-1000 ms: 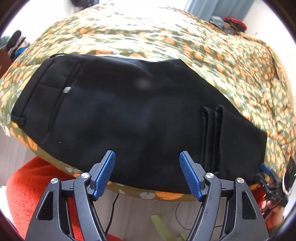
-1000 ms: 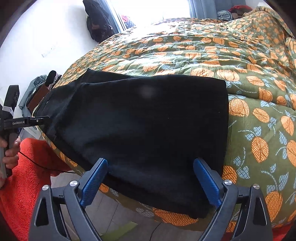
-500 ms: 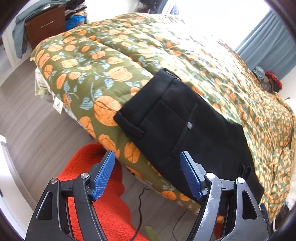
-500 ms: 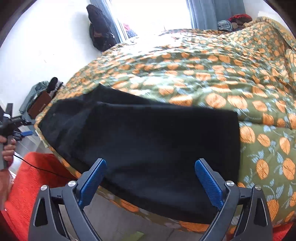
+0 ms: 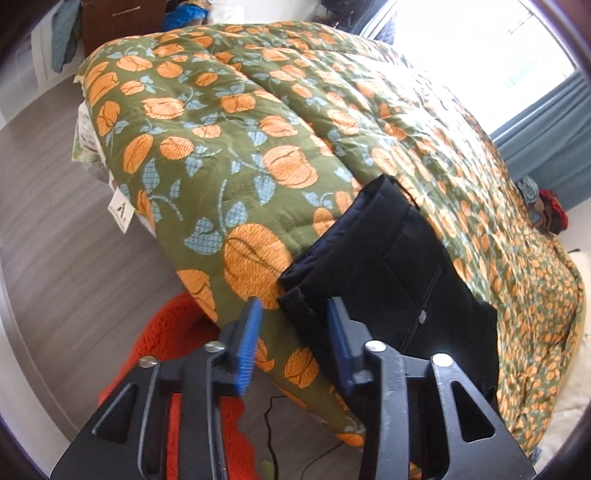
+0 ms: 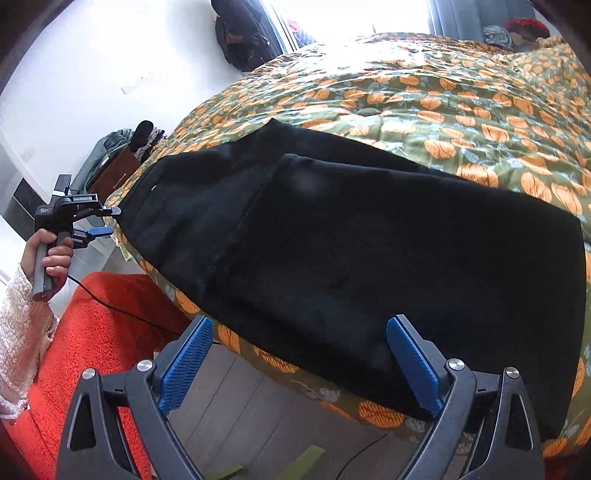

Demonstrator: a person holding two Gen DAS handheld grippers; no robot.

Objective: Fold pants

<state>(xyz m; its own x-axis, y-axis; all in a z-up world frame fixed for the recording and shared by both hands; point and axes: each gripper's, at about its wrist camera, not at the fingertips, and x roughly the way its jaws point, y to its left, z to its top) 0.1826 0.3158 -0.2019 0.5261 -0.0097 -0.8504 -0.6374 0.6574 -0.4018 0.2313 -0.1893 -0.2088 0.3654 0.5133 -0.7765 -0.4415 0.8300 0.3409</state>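
Black pants [image 5: 399,280] lie folded along the near edge of a bed, waistband toward the left. My left gripper [image 5: 294,306] hovers at the waistband corner. Its jaws are closing to a narrow gap, and the corner shows in that gap with no pad pressing on it. From the right wrist view the pants [image 6: 369,240] stretch across the picture, and the left gripper [image 6: 98,221] stands just off their left end, held by a hand [image 6: 51,258]. My right gripper [image 6: 300,325] is open over the pants' near edge, with nothing between its pads.
An olive duvet with orange flowers [image 5: 221,147] covers the bed. An orange rug [image 6: 103,321] with a black cable across it lies on the wooden floor below the bed edge. A wooden nightstand [image 5: 110,22] stands beyond the bed corner. A dark bag [image 6: 240,37] hangs by the window.
My left gripper swung left from the middle of the pants to the waistband corner, rolled, and its jaws narrowed. My right gripper shifted slightly along the near edge and stays open.
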